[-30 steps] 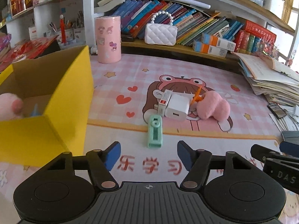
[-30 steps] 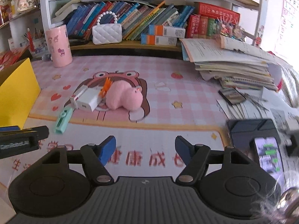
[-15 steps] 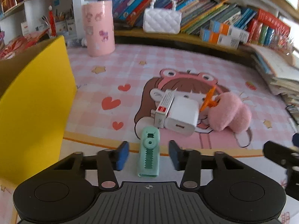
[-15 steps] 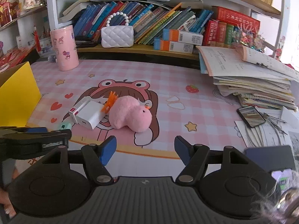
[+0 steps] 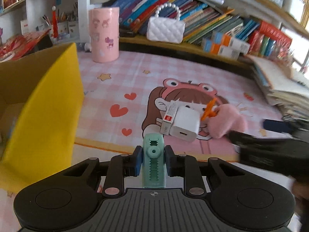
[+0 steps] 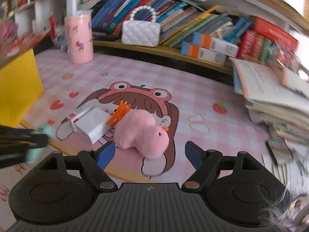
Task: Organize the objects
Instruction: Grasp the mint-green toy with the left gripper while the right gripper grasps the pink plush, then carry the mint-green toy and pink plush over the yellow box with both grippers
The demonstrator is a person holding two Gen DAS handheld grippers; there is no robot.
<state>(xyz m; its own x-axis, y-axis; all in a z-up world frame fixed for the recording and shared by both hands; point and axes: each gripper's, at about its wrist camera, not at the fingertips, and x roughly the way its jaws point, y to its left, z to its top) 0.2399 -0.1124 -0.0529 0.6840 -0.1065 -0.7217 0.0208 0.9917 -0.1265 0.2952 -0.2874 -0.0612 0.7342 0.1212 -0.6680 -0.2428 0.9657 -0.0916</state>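
My left gripper [image 5: 152, 159] is shut on a mint green correction tape [image 5: 154, 160], its blue pads pressing both sides. A yellow cardboard box [image 5: 44, 112] stands open to its left. Ahead lie a white charger [image 5: 185, 123], a small white and red box [image 5: 168, 117], an orange clip [image 5: 209, 110] and a pink plush toy [image 5: 226, 122]. My right gripper [image 6: 149, 153] is open, and the pink plush toy [image 6: 142, 133] lies between and just beyond its fingertips. The charger [image 6: 92, 124] and orange clip [image 6: 118, 113] sit left of the plush.
A pink cylinder holder [image 5: 104, 34] and a white quilted purse [image 5: 165, 30] stand at the back by a shelf of books. A pile of papers and books [image 6: 274, 96] fills the right side. A phone [image 6: 278, 149] lies beside it.
My left gripper moved forward over the green correction tape and shut on it. My right gripper moved forward to the pink plush toy, staying open.
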